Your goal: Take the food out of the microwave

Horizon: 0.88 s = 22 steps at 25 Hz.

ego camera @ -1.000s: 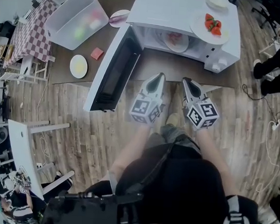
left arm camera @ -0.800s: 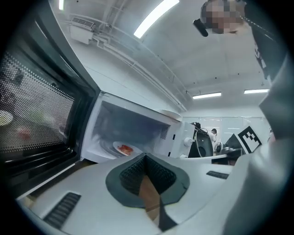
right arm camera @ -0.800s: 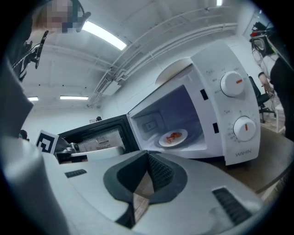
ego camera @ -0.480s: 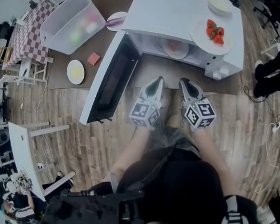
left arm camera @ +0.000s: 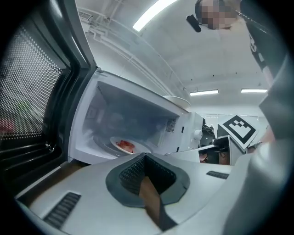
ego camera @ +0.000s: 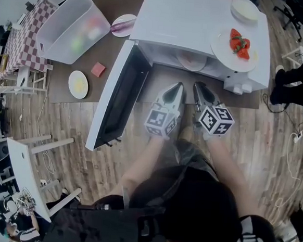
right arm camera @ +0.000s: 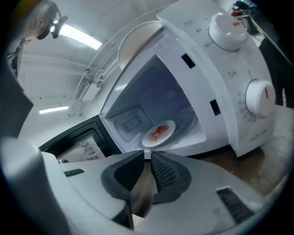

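Brown table (ego camera: 102,49) carries the open microwave (ego camera: 196,17), plate of food (right arm camera: 158,133) inside; left tool (ego camera: 178,87) closed, empty; right tool (ego camera: 198,86) opening, also empty.

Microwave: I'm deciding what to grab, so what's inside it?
A white plate with red food on it; nothing else visible. From overhead, the top of the microwave covers most of the inside.
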{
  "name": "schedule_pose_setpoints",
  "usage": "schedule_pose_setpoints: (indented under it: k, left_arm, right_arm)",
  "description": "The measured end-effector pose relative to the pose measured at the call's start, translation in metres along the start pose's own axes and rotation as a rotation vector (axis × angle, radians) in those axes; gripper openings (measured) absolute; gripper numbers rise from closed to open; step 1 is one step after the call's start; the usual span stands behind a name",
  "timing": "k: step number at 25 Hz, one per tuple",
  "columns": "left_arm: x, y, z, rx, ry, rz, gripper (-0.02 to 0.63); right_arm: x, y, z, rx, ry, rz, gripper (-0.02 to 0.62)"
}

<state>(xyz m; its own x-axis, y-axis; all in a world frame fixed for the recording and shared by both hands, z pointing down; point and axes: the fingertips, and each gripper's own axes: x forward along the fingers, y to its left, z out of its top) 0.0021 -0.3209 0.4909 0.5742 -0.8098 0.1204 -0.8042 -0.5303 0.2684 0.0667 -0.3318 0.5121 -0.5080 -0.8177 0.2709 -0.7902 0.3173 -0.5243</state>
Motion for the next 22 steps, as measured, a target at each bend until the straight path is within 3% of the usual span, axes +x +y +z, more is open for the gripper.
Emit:
schedule_pose_setpoints:
  k: [7, 9, 16, 17, 22]
  left_arm:
    - [0.011, 0.015, -0.003, 0.001, -0.034, -0.011, 0.002]
    - [0.014, 0.02, -0.004, 0.005, -0.046, -0.006, 0.002]
    - [0.024, 0.032, -0.006, 0.03, -0.086, 0.008, 0.002]
    - [0.025, 0.031, -0.007, 0.033, -0.084, 0.005, 0.002]
    - [0.026, 0.028, -0.005, 0.071, -0.087, -0.016, 0.002]
  right_arm:
    - [0.021, -0.012, -0.009, 0.2, -0.026, -0.012, 0.053]
    - [0.024, -0.013, -0.008, 0.273, -0.045, 0.001, 0.103]
    - [0.036, -0.016, 0.001, 0.518, -0.112, 0.064, 0.113]
    - [0.037, -0.014, 0.001, 0.564, -0.119, 0.081, 0.139]
    - [0.044, -0.013, 0.004, 0.825, -0.176, 0.15, 0.143]
